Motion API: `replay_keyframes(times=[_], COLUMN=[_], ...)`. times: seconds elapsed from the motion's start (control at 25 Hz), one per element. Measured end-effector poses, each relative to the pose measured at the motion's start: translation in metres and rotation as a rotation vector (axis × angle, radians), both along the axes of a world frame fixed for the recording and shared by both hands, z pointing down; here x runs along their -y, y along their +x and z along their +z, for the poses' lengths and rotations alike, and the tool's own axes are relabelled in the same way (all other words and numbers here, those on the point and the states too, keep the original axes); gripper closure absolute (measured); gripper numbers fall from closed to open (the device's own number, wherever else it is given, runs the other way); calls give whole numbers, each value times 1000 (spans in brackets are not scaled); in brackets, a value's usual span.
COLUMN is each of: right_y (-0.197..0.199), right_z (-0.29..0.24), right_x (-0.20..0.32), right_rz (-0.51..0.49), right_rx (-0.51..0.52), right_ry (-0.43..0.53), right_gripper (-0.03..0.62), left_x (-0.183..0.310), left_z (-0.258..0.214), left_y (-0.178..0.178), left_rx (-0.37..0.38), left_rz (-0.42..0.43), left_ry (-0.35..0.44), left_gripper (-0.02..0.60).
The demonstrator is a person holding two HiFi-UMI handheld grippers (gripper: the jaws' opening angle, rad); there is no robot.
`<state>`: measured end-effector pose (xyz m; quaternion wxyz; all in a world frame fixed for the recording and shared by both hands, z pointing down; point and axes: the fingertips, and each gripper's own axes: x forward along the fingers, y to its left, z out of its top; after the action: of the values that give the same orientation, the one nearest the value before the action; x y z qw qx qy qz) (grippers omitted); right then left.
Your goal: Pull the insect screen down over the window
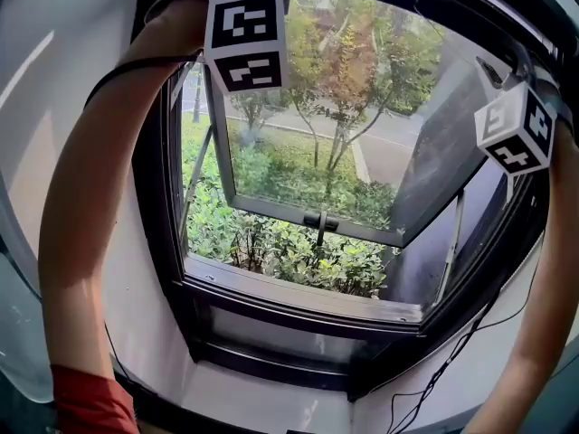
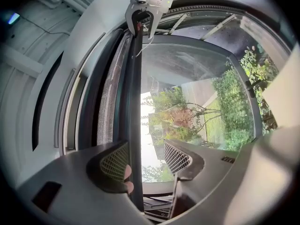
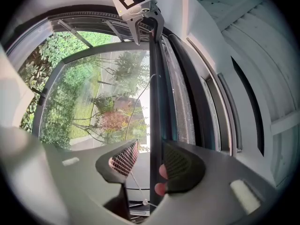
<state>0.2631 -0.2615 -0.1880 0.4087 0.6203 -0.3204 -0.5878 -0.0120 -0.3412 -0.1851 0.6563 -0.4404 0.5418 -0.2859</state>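
Black pull bar (image 2: 136,102) of the insect screen runs straight out from between the jaws of the left gripper (image 2: 146,161) to the right gripper (image 2: 145,8) at its far end.

Left gripper: jaws stand apart. The bar lies between them, up against one mesh-faced pad (image 2: 114,163) and clear of the other. No clamping is seen.

Right gripper (image 3: 149,163): jaws likewise apart. The same bar (image 3: 156,102) passes between them, close against one pad (image 3: 180,163), with an open gap to the other pad. The left gripper (image 3: 143,18) shows at the bar's far end.

A strip of grey screen mesh (image 2: 110,102) shows alongside the bar, on the side of the pad it rests against; the right gripper view shows the same (image 3: 184,102).

Head view: both forearms are raised, and the marker cubes of the left gripper (image 1: 246,42) and right gripper (image 1: 516,129) sit near the top of the window frame (image 1: 298,301), well apart from each other. Below the grippers the glass sash (image 1: 308,134) is swung outward, its handle (image 1: 318,221) at the lower rail. The opening beneath the grippers is uncovered, with green shrubs (image 1: 289,251) visible through it.
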Motion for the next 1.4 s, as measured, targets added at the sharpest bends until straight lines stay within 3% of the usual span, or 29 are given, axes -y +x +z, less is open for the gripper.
replay_keyframes(times=[1.4], right_y=[-3], right_z=[135], right_x=[-7], right_rz=[-70], right_rx=[-27], right_ry=[-80], right_gripper=[419], left_x=[-8], left_z=[133], left_y=[-3], left_rx=[32], left_rz=[30], left_ry=[-46], left_gripper=[353])
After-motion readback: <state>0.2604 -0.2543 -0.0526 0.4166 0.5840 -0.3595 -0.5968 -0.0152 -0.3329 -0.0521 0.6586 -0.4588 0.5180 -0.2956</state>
